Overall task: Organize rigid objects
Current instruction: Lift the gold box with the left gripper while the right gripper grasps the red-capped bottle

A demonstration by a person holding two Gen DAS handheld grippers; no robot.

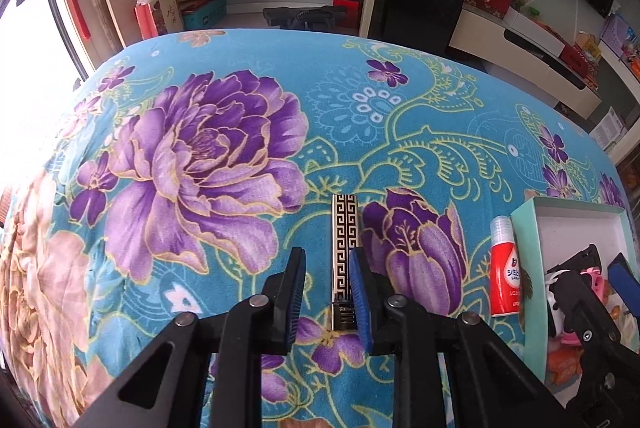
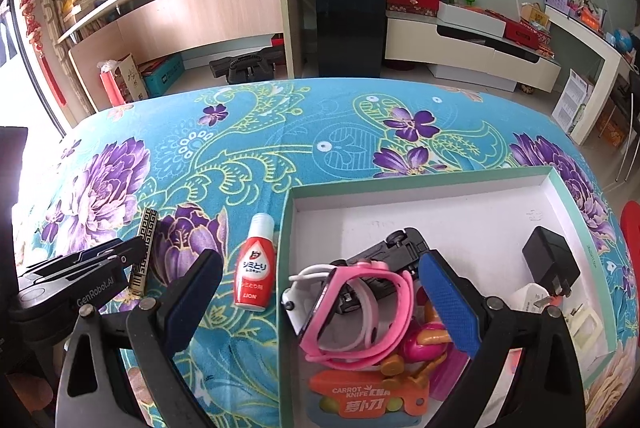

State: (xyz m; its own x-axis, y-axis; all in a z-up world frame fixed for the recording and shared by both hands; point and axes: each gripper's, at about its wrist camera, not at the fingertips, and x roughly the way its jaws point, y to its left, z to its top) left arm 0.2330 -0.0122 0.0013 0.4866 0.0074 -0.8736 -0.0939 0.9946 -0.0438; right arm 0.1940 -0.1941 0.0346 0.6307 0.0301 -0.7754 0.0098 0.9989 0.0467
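while your left gripper [image 1: 326,290] pinches the gold patterned lighter [image 1: 345,260], your right gripper [image 2: 320,292] hangs wide open, empty, over the box [image 2: 420,175].

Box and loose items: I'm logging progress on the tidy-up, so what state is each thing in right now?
Gold patterned lighter: gripped, not yet in the box.
Left gripper: shut on the lighter.
Red bottle: lying on the cloth beside the box, capped.
Box: open, partly filled.
Pink goggles: inside the box.
Black adapter: inside the box.
Right gripper: open, holding nothing.
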